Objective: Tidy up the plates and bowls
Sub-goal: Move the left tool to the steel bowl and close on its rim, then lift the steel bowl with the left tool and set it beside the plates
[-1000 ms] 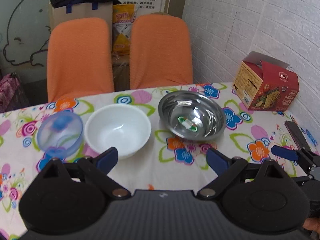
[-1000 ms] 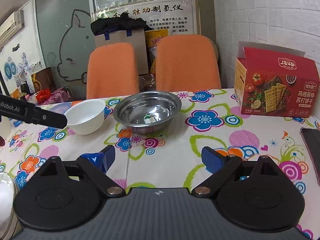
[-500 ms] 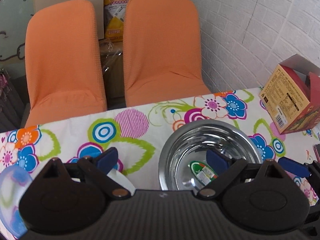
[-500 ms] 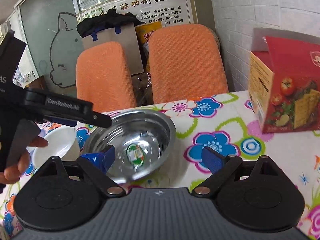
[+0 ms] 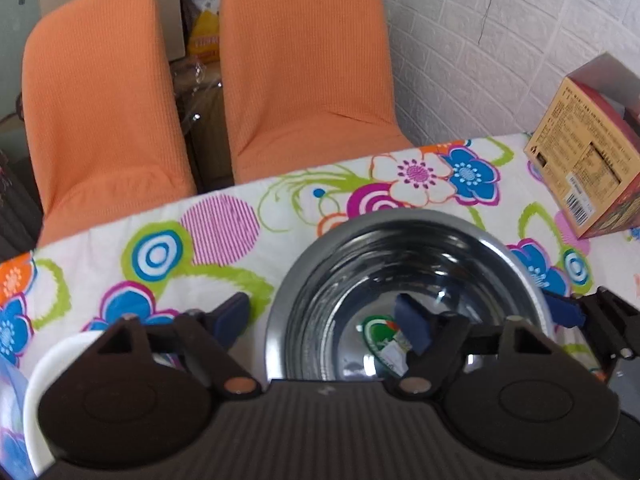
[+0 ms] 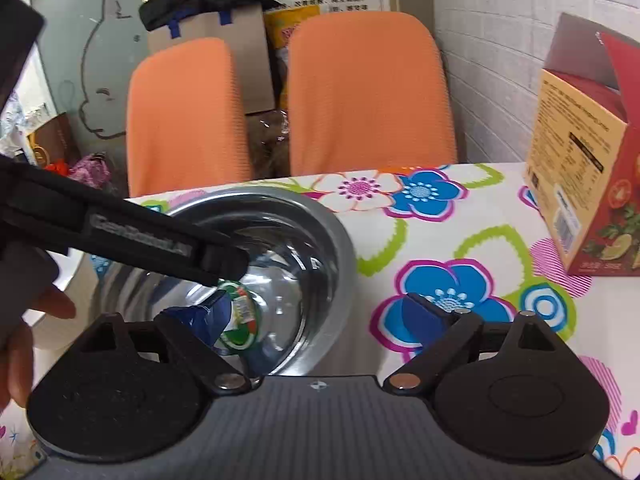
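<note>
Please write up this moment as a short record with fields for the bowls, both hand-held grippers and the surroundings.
steel bowl: on the flowered tablecloth, sticker on its inside bottom
white bowl: left of the steel bowl, partly hidden
left hand-held gripper: jaws just closing, astride the steel bowl's left rim, pads not yet pressing
right hand-held gripper: open, astride the bowl's right rim
cracker box: at the table's right end
behind the table: two orange chairs

L gripper (image 5: 324,316) straddled steel bowl's (image 5: 408,248) left rim, one finger inside, one outside; jaws had just been closing, not yet pressing. R gripper (image 6: 316,316) straddled bowl's right rim, jaws apart. Hand (image 6: 24,320) held L gripper's handle.
</note>
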`<state>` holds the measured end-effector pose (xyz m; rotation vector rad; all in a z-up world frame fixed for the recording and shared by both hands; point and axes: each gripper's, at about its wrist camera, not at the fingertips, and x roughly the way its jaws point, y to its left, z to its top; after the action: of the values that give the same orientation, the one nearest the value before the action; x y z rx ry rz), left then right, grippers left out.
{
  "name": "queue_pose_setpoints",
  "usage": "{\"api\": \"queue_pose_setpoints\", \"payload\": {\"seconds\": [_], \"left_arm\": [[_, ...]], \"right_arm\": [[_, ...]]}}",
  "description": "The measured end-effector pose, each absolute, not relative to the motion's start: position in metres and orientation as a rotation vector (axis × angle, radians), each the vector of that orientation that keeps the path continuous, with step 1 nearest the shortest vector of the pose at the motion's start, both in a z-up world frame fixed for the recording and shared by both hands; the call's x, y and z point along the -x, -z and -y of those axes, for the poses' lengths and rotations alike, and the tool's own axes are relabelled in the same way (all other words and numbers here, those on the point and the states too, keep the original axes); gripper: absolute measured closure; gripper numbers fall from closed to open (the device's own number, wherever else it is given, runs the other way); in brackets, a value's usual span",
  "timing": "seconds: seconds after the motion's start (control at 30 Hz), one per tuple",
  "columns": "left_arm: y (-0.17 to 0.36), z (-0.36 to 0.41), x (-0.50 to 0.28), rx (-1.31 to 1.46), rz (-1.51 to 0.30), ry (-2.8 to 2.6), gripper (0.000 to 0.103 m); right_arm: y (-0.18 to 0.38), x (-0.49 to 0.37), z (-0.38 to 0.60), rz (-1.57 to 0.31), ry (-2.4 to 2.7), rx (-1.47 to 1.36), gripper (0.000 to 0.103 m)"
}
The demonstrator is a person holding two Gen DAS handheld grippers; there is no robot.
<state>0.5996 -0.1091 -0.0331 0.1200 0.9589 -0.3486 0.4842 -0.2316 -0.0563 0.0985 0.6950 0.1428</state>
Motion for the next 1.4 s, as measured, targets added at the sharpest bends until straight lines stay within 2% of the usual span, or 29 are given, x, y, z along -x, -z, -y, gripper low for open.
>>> {"api": "queue_pose_setpoints", "payload": {"seconds": [0.03,0.07,0.1,0.13,0.17,0.73,1.17,1.4], "left_arm": [[0.034,0.111,-0.598,-0.146,-0.954,0.331,0.045],[0.034,0.111,-0.598,-0.146,-0.954,0.331,0.049],[0.033,0.111,-0.597,-0.129,-0.962,0.345,0.063],[0.031,0.111,-0.596,-0.118,-0.971,0.353,0.069],[0.03,0.111,-0.596,-0.112,-0.981,0.362,0.071],[-0.015,0.103,-0.547,-0.067,-0.943,0.417,0.072],[0.005,0.07,-0.403,-0.067,-1.026,0.431,0.072],[0.011,0.052,-0.32,-0.085,-0.998,0.443,0.072]], "right_arm": [[0.057,-0.484,0.231,-0.689,-0.152,-0.1,0.024],[0.057,-0.485,0.228,-0.687,-0.156,-0.091,0.025],[0.057,-0.484,0.225,-0.685,-0.167,-0.071,0.026],[0.058,-0.484,0.219,-0.681,-0.183,-0.045,0.028],[0.058,-0.483,0.215,-0.677,-0.192,-0.032,0.029],[0.021,-0.444,0.211,-0.639,-0.221,-0.072,0.03],[0.028,-0.324,0.206,-0.669,-0.281,-0.131,0.028],[0.035,-0.248,0.19,-0.678,-0.302,-0.144,0.027]]}}
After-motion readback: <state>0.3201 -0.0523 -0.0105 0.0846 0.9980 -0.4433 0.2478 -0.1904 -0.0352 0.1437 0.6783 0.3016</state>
